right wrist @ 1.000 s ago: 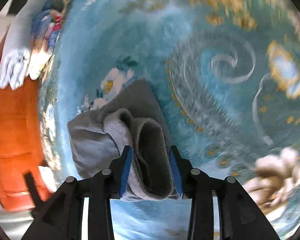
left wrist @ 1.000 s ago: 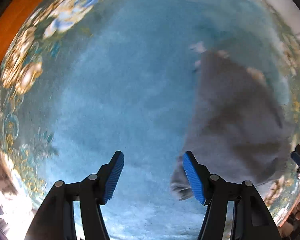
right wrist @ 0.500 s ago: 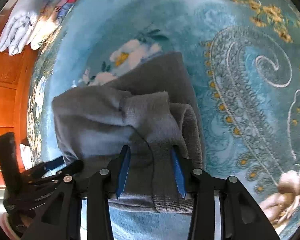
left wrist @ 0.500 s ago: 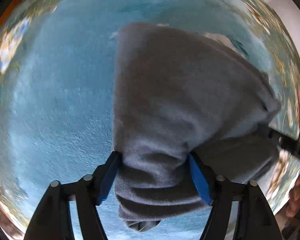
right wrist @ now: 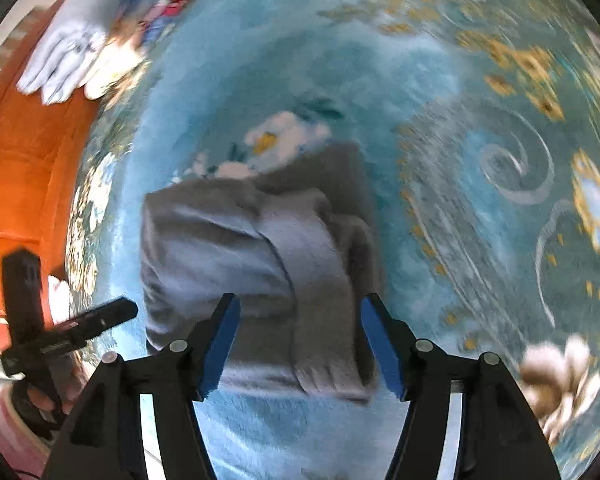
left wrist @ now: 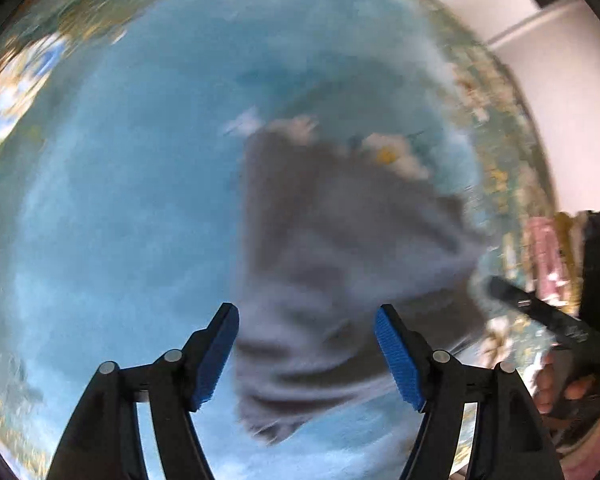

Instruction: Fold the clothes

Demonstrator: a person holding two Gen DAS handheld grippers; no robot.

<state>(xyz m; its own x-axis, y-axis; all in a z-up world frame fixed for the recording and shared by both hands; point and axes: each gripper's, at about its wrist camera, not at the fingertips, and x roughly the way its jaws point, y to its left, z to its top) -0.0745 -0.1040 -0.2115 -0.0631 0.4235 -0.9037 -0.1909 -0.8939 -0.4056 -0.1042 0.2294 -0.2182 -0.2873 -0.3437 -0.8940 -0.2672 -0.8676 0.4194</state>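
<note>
Left gripper (left wrist: 306, 354) fingers apart, clear of grey garment (right wrist: 256, 264) folded on blue carpet (right wrist: 228, 80); right gripper (right wrist: 300, 340) fingers just opened, cloth released between them, presumably to leave the fold settled.

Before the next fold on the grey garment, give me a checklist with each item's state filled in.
1. Right gripper let go: ok. Its jaws have just been opening; the grey garment lies between them, pads not pressing.
2. Left gripper free: ok. Its jaws stand wide, with the cloth between them but loose.
3. Garment resting on the blue carpet: ok, it lies in a folded bundle.
4. Fold neat and edges lined up: cannot tell, both views are blurred.
5. Space beside the garment clear: ok on the carpet close around it; the pile of clothes sits far off at the edge.
6. Grippers clear of each other: ok, each sees the other off to the side.
</note>
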